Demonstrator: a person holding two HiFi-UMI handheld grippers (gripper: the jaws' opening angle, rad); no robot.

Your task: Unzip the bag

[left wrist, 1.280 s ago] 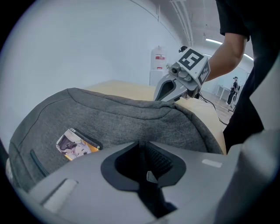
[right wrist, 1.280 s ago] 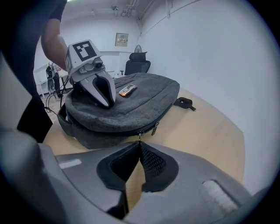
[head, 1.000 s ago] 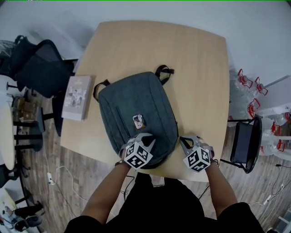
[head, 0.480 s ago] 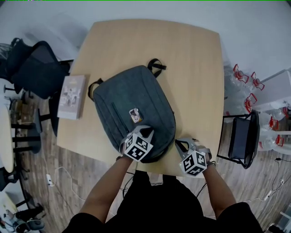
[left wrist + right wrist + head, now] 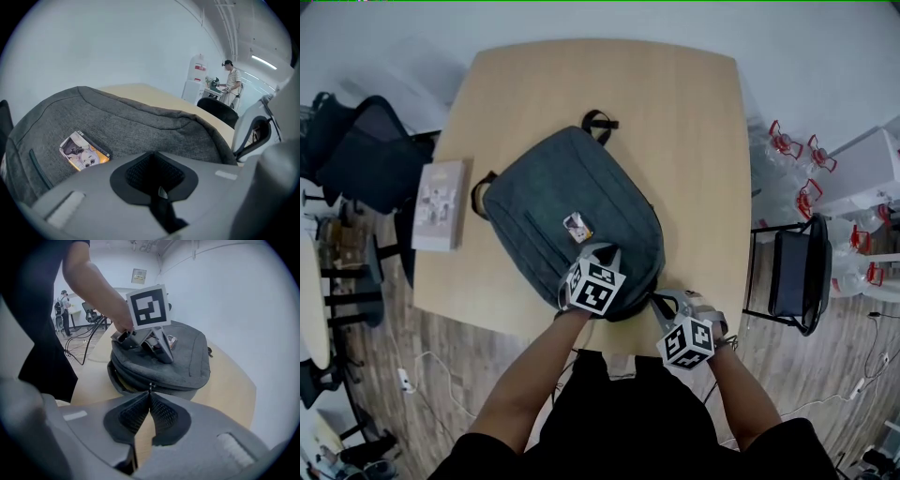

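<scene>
While right hand-held gripper (image 5: 150, 397) clamps zipper pull (image 5: 150, 387) and left (image 5: 606, 253), jaws just closing, pinches bag (image 5: 562, 206) at surface's (image 5: 694, 141) near edge, risk: weak left hold, bag drags, pull slips.

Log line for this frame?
left gripper: jaws just been closing, pinching bag top | right gripper: shut on zip pull | bag: partly unzipped

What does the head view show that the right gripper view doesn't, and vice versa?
Only the head view: the book at the left edge of the table and red-handled water bottles. Only the right gripper view: the zipper pull pinched by the shut right gripper, and a distant person. Both: the grey backpack on the table.
</scene>
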